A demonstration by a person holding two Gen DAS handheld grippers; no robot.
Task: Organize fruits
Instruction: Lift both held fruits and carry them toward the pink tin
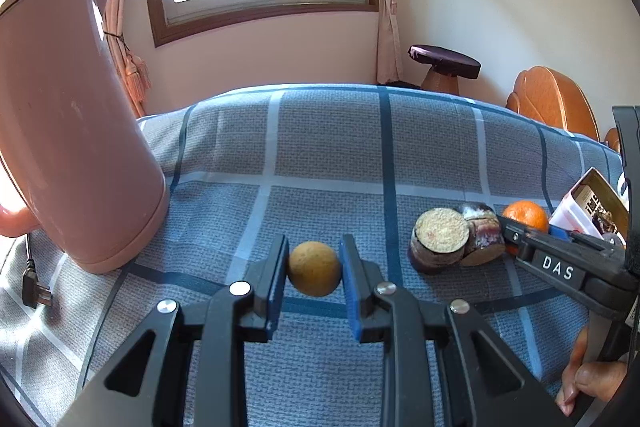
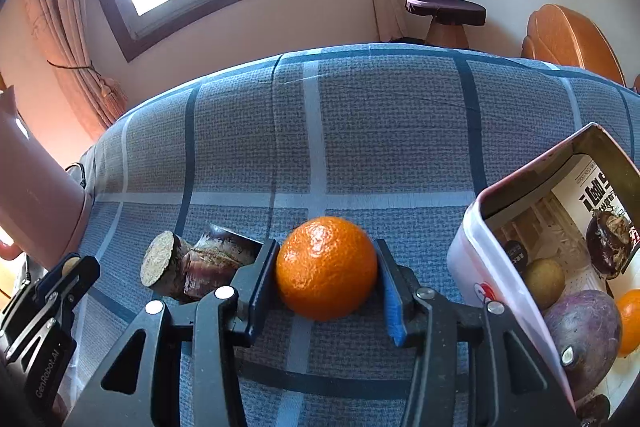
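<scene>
The orange [image 2: 326, 268] sits on the blue plaid cloth [image 2: 360, 131] between the fingers of the right hand-held gripper [image 2: 326, 281], whose pads press both its sides. Just left of the orange lie two cut sugarcane pieces [image 2: 200, 265], touching each other. Farther left of the orange, the left hand-held gripper [image 1: 314, 277] clamps a small tan round fruit [image 1: 314, 268] resting on the cloth. Right of the orange stands a tilted white container [image 2: 500, 267] holding a purple fruit [image 2: 584, 331], a greenish fruit [image 2: 544, 281] and another orange one [image 2: 630, 319]. A pink kettle [image 1: 68, 123] stands far left of the orange
</scene>
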